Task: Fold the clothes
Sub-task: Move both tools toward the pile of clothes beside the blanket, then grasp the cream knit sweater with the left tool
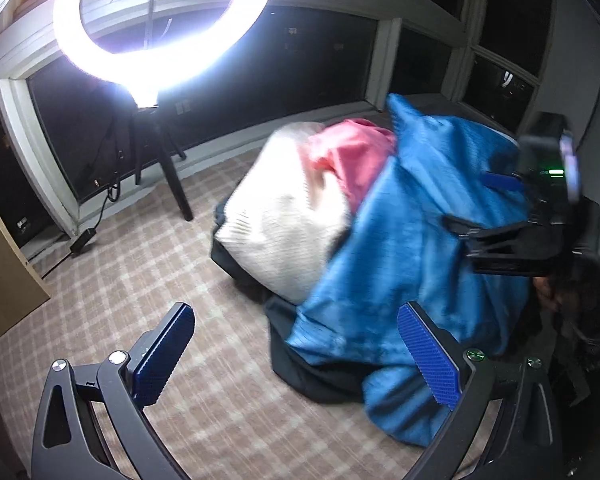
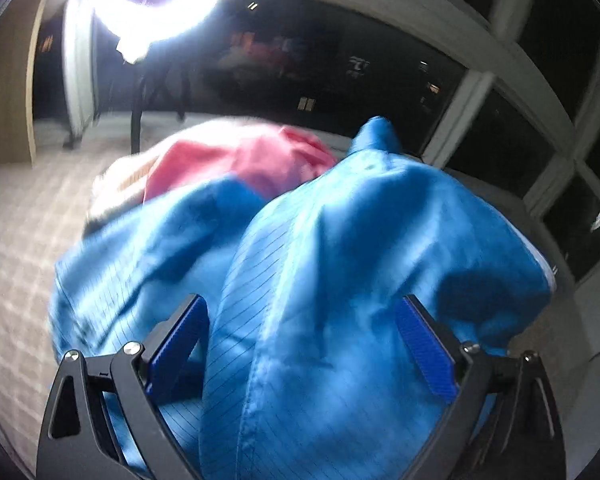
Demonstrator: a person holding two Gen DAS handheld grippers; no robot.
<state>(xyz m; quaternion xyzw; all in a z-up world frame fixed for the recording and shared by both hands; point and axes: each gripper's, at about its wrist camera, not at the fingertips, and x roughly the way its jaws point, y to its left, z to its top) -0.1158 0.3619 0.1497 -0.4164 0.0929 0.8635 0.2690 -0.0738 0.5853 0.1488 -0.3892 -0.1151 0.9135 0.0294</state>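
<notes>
Right wrist view is mostly filled by the blue garment (image 2: pixel 340 240), a slick, thin-striped fabric bunched up in a mound, with a fold of it running straight down between the two pads of the right claw (image 2: pixel 302 348). That claw stands wide, fabric between the pads but not pinched as far as I can tell. At about 11 o'clock from the blue one there's a pink garment (image 2: pixel 240 160), and a white garment (image 1: pixel 284 224) sits beside it, all heaped over something dark on the carpeted floor (image 1: pixel 100 280). Left claw (image 1: pixel 296 356) is also wide and holds nothing, hovering at roughly 7 o'clock of the pile. If the idea is to pull the blue piece out for folding, I'd close on a seam or hem rather than mid-panel, since this stuff looks slippery, and lift slowly so the pink one doesn't drag along. The ring light (image 1: pixel 160 24) glares at 11 o'clock.
</notes>
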